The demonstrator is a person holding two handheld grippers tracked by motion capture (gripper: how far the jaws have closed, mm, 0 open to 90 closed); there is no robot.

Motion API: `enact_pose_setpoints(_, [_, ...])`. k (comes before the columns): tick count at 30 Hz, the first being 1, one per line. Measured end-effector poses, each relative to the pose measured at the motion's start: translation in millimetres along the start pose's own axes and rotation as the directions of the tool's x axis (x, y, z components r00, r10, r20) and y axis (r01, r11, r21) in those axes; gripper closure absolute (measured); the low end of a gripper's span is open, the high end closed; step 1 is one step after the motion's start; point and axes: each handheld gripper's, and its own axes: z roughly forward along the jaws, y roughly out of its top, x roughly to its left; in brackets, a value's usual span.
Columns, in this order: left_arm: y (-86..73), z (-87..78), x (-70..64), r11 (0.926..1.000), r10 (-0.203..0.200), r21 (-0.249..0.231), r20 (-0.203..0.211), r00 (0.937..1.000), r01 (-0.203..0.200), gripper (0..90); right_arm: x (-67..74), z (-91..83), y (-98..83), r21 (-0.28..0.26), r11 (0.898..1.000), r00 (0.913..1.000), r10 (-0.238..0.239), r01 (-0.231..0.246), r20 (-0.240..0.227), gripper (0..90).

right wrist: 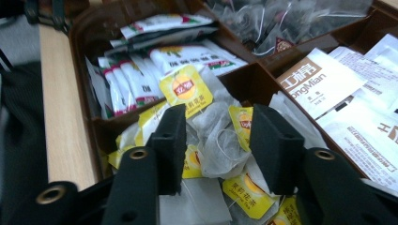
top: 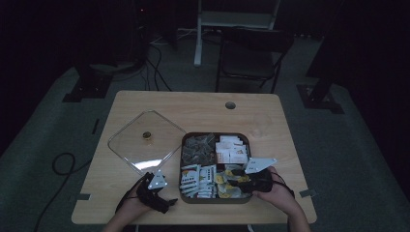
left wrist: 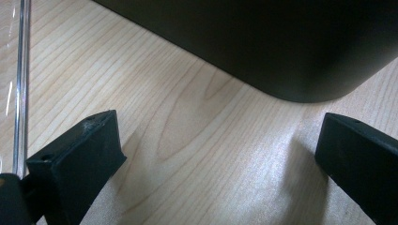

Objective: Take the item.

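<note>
A dark, divided tray (top: 215, 134) holds several kinds of packets. Its near right compartment is full of tea bags with yellow tags (top: 223, 189). My right gripper (top: 233, 181) reaches into that compartment from the right. In the right gripper view its jaws (right wrist: 218, 140) stand partly apart, astride a white tea bag (right wrist: 220, 146), and I see no firm pinch on it. My left gripper (top: 166, 202) rests on the table just left of the tray's near corner. Its jaws (left wrist: 216, 154) are wide open with only bare wood between them, and the tray's wall (left wrist: 281, 47) is just ahead.
A clear square lid (top: 145, 140) with a small knob lies on the table left of the tray; its edge (left wrist: 21, 70) runs beside my left jaw. Other compartments hold white sachets (right wrist: 324, 84), striped sticks (right wrist: 136, 79) and mesh tea bags (right wrist: 272, 18). A chair (top: 251, 53) stands beyond the table.
</note>
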Motion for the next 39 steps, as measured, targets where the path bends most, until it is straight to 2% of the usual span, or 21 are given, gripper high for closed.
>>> enact_pose_setpoints(3, [0.0, 0.0, 0.0, 1.0, 0.0, 0.0, 0.0, 1.0, 0.0, 1.4, 0.3, 3.1, -0.3, 0.014, 1.0, 0.9999, -0.003, 0.004, -0.014, 61.5])
enact_pose_setpoints(4, [0.0, 0.0, 0.0, 1.0, 0.0, 0.0, 0.0, 1.0, 0.0, 1.4, 0.2, 4.3, -0.3, 0.02, 1.0, 0.9997, 0.01, -0.01, -0.024, 61.5])
enact_pose_setpoints(14, [0.0, 0.0, 0.0, 1.0, 0.0, 0.0, 0.0, 1.0, 0.0, 1.4, -1.6, 13.7, -0.1, 0.076, 0.997, 0.9995, 0.03, -0.029, -0.007, 61.1])
enact_pose_setpoints(16, [0.0, 0.0, 0.0, 1.0, 0.0, 0.0, 0.0, 1.0, 0.0, 1.4, -2.0, 14.1, 0.1, 0.084, 0.996, 0.9994, 0.034, -0.034, 0.001, 66.0])
enact_pose_setpoints(19, [0.0, 0.0, 0.0, 1.0, 0.0, 0.0, 0.0, 1.0, 0.0, 1.4, -3.3, 14.0, 0.5, 0.101, 0.994, 0.9994, 0.034, -0.034, 0.004, 77.9])
enact_pose_setpoints(21, [0.0, 0.0, 0.0, 1.0, 0.0, 0.0, 0.0, 1.0, 0.0, 1.4, -4.3, 13.6, 0.7, 0.096, 0.994, 0.9987, 0.052, -0.051, -0.003, 83.9])
enact_pose_setpoints(23, [0.0, 0.0, 0.0, 1.0, 0.0, 0.0, 0.0, 1.0, 0.0, 1.4, -5.1, 12.0, 1.0, 0.078, 0.995, 0.9982, 0.06, -0.06, -0.006, 86.0])
enact_pose_setpoints(30, [0.0, 0.0, 0.0, 1.0, 0.0, 0.0, 0.0, 1.0, 0.0, 1.4, -6.9, -1.5, 5.9, 0.005, 0.997, 0.9971, 0.074, -0.074, -0.016, 86.9])
enact_pose_setpoints(39, [-0.1, 0.0, -0.2, 1.0, -0.003, -0.001, -0.001, 1.0, 0.003, 1.4, -10.6, -14.1, 10.2, -0.063, 0.993, 0.9948, 0.1, -0.101, -0.019, 87.2])
